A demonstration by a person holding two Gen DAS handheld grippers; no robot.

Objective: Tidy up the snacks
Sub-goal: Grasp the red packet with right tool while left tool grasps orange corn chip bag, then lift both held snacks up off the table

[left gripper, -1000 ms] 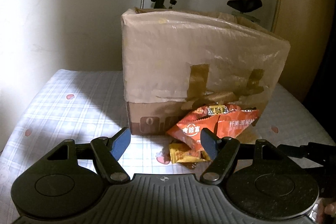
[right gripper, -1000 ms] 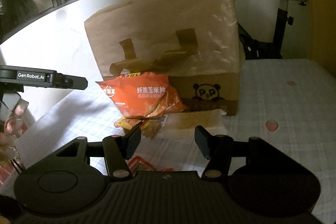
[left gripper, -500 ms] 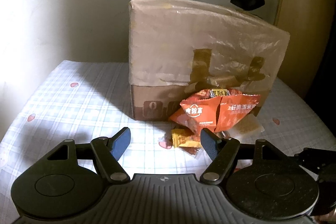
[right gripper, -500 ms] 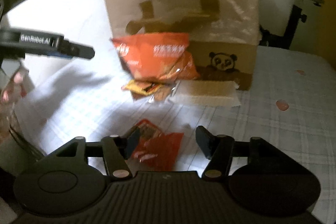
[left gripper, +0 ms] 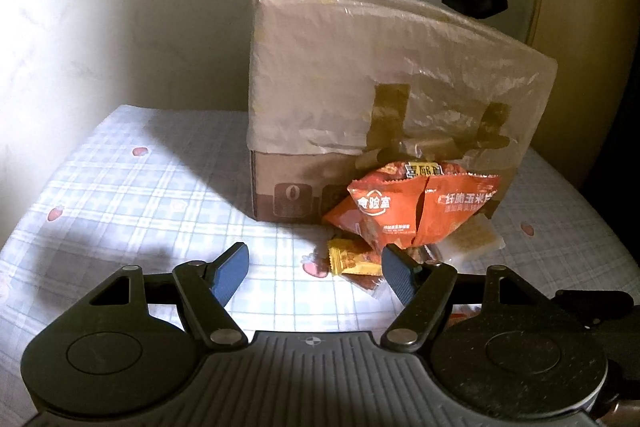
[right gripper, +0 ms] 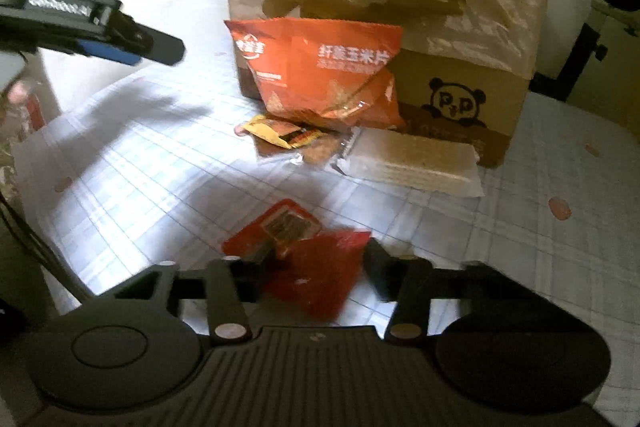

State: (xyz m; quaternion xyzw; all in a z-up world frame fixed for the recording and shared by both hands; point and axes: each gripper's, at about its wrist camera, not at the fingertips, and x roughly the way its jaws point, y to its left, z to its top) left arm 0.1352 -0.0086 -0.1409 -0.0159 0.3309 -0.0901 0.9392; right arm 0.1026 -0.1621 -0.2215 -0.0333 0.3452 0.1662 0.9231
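Note:
A tall cardboard box (left gripper: 380, 99), its top wrapped in plastic, stands on the checked cloth (left gripper: 140, 195). An orange chip bag (left gripper: 420, 207) leans on its front. Below the bag lie a yellow packet (left gripper: 352, 261) and a clear wafer pack (right gripper: 412, 163). Closer in lies a red snack packet (right gripper: 312, 267), which sits between the fingers of my right gripper (right gripper: 316, 261). Its jaws are closing around the packet, and blur hides whether the pads touch it. My left gripper (left gripper: 316, 273) hangs open and empty short of the yellow packet.
The left gripper's finger (right gripper: 132, 47) reaches in from the upper left of the right wrist view. An exercise bike (left gripper: 472, 3) stands behind the box against the wall. The cloth's left edge (right gripper: 28, 163) drops off beside a person's hand.
My right gripper has come down and forward over the red packet, which now lies between its fingers. The left gripper has stayed open and nearly still.

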